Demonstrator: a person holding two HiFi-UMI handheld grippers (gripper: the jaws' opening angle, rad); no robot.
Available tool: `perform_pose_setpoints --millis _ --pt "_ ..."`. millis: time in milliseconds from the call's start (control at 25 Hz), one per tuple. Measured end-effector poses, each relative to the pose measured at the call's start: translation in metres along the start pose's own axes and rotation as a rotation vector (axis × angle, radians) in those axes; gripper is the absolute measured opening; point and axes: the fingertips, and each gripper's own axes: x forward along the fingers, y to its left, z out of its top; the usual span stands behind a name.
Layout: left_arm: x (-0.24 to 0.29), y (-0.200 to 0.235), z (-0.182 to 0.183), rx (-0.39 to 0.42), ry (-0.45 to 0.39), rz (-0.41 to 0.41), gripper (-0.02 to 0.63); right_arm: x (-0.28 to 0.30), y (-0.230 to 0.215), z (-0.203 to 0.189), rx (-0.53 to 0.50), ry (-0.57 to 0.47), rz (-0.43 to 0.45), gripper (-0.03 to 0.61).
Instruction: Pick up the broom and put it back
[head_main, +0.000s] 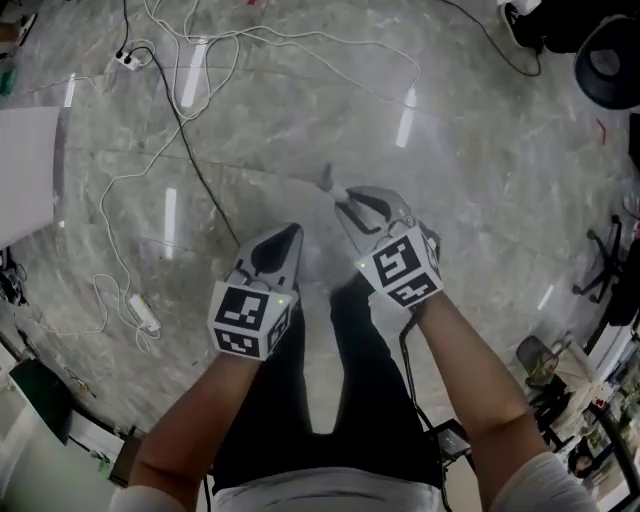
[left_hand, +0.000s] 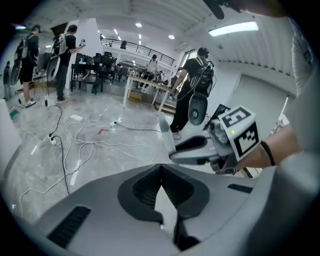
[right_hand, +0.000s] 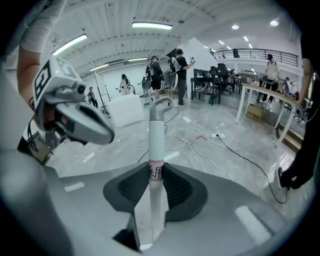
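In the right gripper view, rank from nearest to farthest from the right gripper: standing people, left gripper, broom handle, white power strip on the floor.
1. broom handle: clamped by the right gripper.
2. left gripper: close by, at left.
3. white power strip: on the floor, left, beyond it.
4. standing people: far back, centre.

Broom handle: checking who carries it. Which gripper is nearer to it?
Right. The right gripper is shut on the broom handle; the left gripper, shut and empty, sits alongside, off the handle.
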Motion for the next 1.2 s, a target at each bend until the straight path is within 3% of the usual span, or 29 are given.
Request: perform_pose_setpoints --millis 160,320,560,680,880,1000,1080,1200 --pt "0.074 0.07 -0.086 -0.034 0.038 0.035 0.008 0.14 -0.012 -0.042 -0.025 0.048 0.056 0.087" --pt "0.139 0.129 -0.155 -0.061 0.048 0.027 0.008 0.255 -0.011 -0.133 -0.009 0.169 0.11 0.089" --pt "0.219 0.166 -0.236 -0.056 0.061 -0.012 0.008 0.346 0.001 -0.307 0.024 0.398 0.129 0.091" --pt "0.245 0.162 -0.263 -0.039 0.081 -0.058 0.008 0.373 0.001 -0.362 0.028 0.493 0.126 0.094" --pt "0.245 0.163 -0.284 -0.046 0.091 -0.078 0.008 0.379 0.002 -0.371 0.044 0.494 0.091 0.097" --pt "0.226 0.162 -0.277 -0.036 0.093 -0.065 0.008 0.364 0.005 -0.356 0.043 0.504 0.092 0.138" --pt "0.205 0.158 -0.257 -0.018 0.083 -0.059 0.008 0.34 0.006 -0.328 0.044 0.481 0.081 0.128" --pt "0.147 0.139 -0.208 -0.011 0.069 -0.052 0.008 0.271 0.024 -0.254 0.07 0.395 0.063 0.089"
